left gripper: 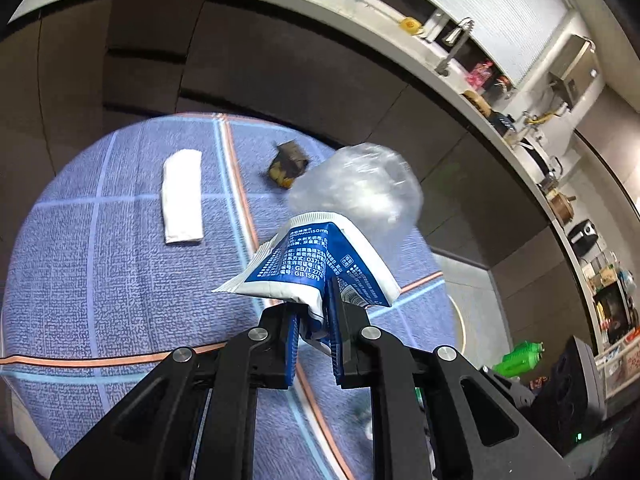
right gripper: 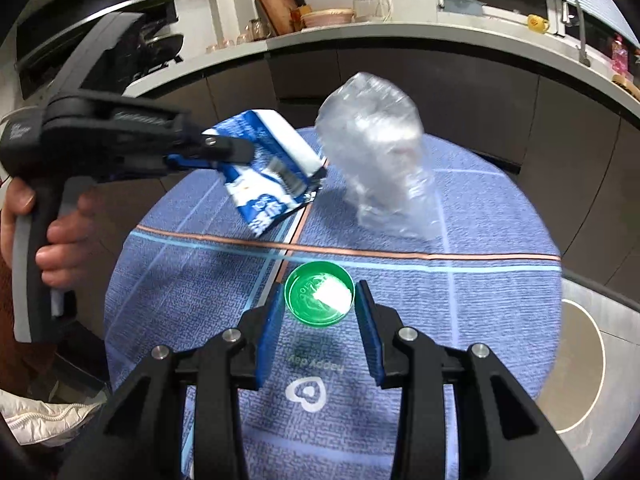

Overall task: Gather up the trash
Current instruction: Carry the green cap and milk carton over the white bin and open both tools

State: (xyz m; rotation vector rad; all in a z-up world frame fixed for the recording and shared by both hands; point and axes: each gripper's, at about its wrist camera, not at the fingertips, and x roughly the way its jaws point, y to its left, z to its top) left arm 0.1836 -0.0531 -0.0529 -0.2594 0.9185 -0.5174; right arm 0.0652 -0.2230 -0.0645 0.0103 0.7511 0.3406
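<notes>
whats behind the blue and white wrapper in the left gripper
From the left wrist view, the crumpled clear plastic bag rises just behind the wrapper held by the left gripper. The bag's lower part and the blue cloth under it are covered.

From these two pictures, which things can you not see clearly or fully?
- Brown-and-yellow piece of trash, left wrist view: motion blur hides what it is.
- Clear plastic bag, both views: blurred; contents cannot be made out.
- Blue-and-white wrapper: its lower end is hidden between the left gripper's pads.
- Green cap, right wrist view: glare covers its inside; whether the right gripper touches it is unclear.
</notes>
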